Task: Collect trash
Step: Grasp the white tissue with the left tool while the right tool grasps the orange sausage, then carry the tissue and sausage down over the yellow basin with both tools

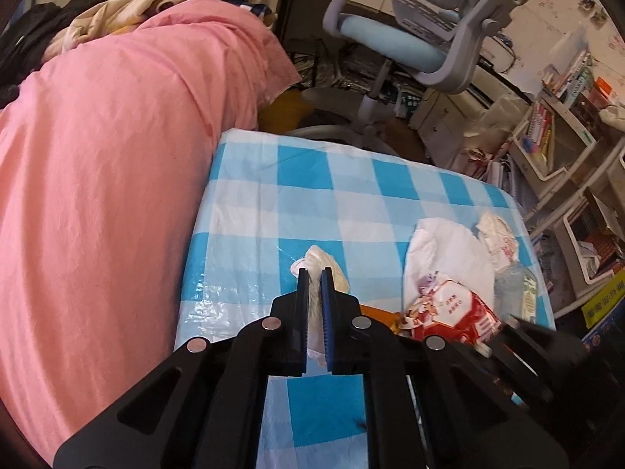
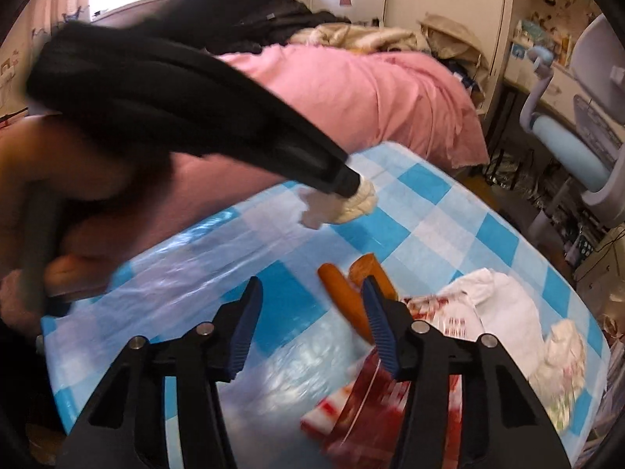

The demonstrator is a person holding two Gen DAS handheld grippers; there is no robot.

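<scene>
My left gripper (image 1: 315,273) is shut on a crumpled white tissue (image 1: 318,260) over the blue-and-white checked tablecloth (image 1: 351,195). The right wrist view shows the same tissue (image 2: 351,201) at the tip of the left gripper (image 2: 347,185). My right gripper (image 2: 312,285) is open and empty above the cloth, its right finger beside orange peel strips (image 2: 343,293). A red-and-white wrapper (image 2: 375,402) lies under it. The wrapper (image 1: 457,308) and a white plastic bag (image 1: 445,250) lie to the right in the left wrist view.
A bed with a pink cover (image 1: 97,176) borders the table on the left. A grey-blue office chair (image 1: 422,39) stands beyond the far edge. Cluttered shelves (image 1: 566,136) are at the right. Another crumpled paper (image 2: 562,351) lies near the table's right edge.
</scene>
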